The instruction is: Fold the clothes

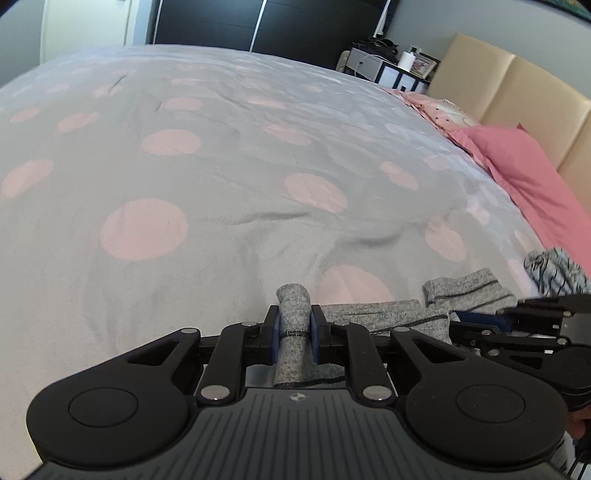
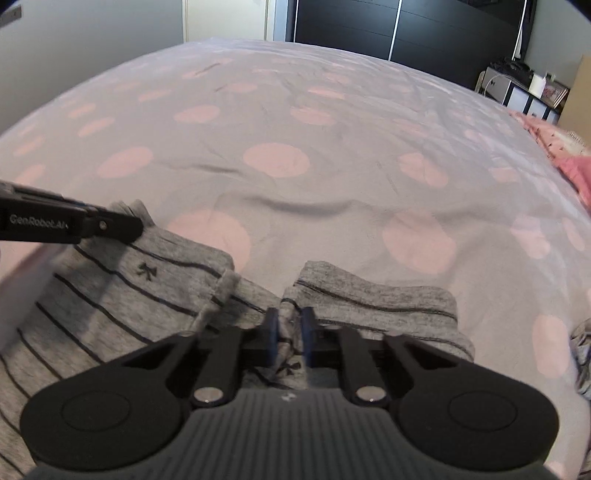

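The left gripper (image 1: 294,332) sits low over the near edge of the bed (image 1: 221,177), pointing forward across the duvet toward the dark wardrobe (image 1: 258,26). Its fingers (image 1: 274,328) are drawn narrow and pinch a bunched fold of the grey garment (image 1: 293,314), which stands up between the blue pads as a rounded roll poking out past the fingertips. The right gripper (image 2: 290,332) is level with it and just to its right, aimed the same way; its fingers (image 2: 272,330) are likewise close together and clamp a gathered ridge of the same grey cloth. In the right wrist view the left gripper reaches in from the left edge, its tip resting on the fabric.

The garment lies flat on the near part of the duvet, its long axis running left to right across both views, crosswise to the fingers. Left of the right gripper it is pale heather grey with thin dark stripes and a small dark bow print; right of the gripper a plainer marled grey panel with a stitched hem stretches away. A second crumpled striped garment (image 1: 554,269) lies at the far right, near the pink pillow (image 1: 517,162). The duvet is grey with large pink dots and lightly creased.
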{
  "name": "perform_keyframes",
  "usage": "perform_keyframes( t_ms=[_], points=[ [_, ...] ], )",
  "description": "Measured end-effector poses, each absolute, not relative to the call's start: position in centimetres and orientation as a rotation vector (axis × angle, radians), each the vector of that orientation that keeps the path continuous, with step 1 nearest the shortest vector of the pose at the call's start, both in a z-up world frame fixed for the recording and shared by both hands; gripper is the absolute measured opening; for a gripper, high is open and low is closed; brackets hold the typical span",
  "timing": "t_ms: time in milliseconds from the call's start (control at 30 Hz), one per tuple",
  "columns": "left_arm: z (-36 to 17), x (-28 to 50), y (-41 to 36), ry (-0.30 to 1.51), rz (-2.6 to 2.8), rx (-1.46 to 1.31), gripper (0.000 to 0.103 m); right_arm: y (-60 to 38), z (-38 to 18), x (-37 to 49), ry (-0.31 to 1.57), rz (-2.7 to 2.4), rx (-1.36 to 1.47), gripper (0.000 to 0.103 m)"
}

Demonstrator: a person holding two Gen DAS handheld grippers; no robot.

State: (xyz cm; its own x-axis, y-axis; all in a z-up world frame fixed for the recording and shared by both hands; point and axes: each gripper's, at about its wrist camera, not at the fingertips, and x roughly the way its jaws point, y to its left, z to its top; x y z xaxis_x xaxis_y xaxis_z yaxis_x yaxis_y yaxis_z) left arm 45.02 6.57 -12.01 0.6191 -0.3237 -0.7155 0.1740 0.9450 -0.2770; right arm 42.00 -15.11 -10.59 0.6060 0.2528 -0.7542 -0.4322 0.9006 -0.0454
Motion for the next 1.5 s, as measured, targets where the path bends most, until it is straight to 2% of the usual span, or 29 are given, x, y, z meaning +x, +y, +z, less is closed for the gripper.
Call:
perform_keyframes(
  t_ms=[200, 300, 367, 400, 433, 467, 500, 600, 633, 700, 800, 900, 1067, 1100, 1167, 1200, 1433, 1500],
  points=[
    [-12.2, 45.0, 6.4, 0.859, -0.275, -0.199, 0.016, -15.3, -8.7, 42.1, 0.791, 0.474, -0.103, 0.008],
    [-12.1, 44.9, 6.1, 0.854, -0.266, -0.179, 0.016, -14.6, -10.0, 42.9, 0.841, 0.461, -0.101, 0.009],
    [-12.0, 44.7, 5.9, 0.85, -0.257, -0.161, 0.023, -14.7, -10.8, 43.4, 0.865, 0.456, -0.082, 0.011],
    [-11.9, 44.7, 5.9, 0.847, -0.253, -0.152, 0.03, -15.0, -10.5, 43.2, 0.852, 0.461, -0.069, 0.016],
    [-11.7, 44.5, 5.9, 0.841, -0.244, -0.145, 0.034, -15.3, -10.2, 43.0, 0.84, 0.467, -0.057, 0.029],
    [-11.5, 44.4, 6.0, 0.833, -0.234, -0.138, 0.042, -15.7, -9.6, 42.5, 0.822, 0.464, -0.06, 0.036],
    [-11.1, 44.1, 6.1, 0.819, -0.235, -0.131, 0.042, -16.2, -8.9, 41.9, 0.793, 0.455, -0.067, 0.04],
    [-10.1, 43.3, 6.0, 0.793, -0.276, -0.086, 0.042, -17.4, -6.8, 39.0, 0.748, 0.474, -0.098, 0.036],
    [-9.8, 43.0, 5.9, 0.788, -0.283, -0.074, 0.042, -17.6, -6.3, 37.7, 0.748, 0.485, -0.114, 0.028],
    [-9.3, 42.3, 5.6, 0.792, -0.292, -0.062, 0.041, -18.0, -5.2, 35.1, 0.749, 0.507, -0.148, 0.021],
    [-8.8, 41.0, 4.6, 0.821, -0.309, -0.043, 0.037, -17.9, -4.9, 31.0, 0.791, 0.549, -0.2, 0.021],
    [-8.5, 39.0, 3.4, 0.863, -0.334, -0.002, 0.036, -17.3, -6.3, 27.5, 0.867, 0.594, -0.259, 0.021],
    [-7.6, 35.5, 1.8, 0.942, -0.389, 0.046, 0.036, -17.6, -9.0, 26.4, 0.999, 0.585, -0.196, 0.025],
    [-7.3, 34.8, 1.5, 0.95, -0.396, 0.065, 0.036, -17.7, -9.5, 26.5, 1.018, 0.605, -0.177, 0.024],
    [-6.8, 33.7, 1.2, 0.967, -0.402, 0.104, 0.036, -18.0, -9.8, 26.7, 1.03, 0.603, -0.135, 0.009],
    [-6.5, 33.2, 1.2, 0.971, -0.401, 0.12, 0.036, -18.1, -10.0, 26.8, 1.035, 0.602, -0.113, 0.007],
    [-5.3, 29.6, 2.0, 1.027, -0.361, 0.193, 0.036, -17.9, -8.9, 26.9, 1.029, 0.662, 0.032, 0.006],
    [-5.3, 28.5, 2.3, 1.068, -0.358, 0.173, 0.036, -17.6, -9.7, 27.5, 1.078, 0.655, 0.052, 0.008]
  ],
)
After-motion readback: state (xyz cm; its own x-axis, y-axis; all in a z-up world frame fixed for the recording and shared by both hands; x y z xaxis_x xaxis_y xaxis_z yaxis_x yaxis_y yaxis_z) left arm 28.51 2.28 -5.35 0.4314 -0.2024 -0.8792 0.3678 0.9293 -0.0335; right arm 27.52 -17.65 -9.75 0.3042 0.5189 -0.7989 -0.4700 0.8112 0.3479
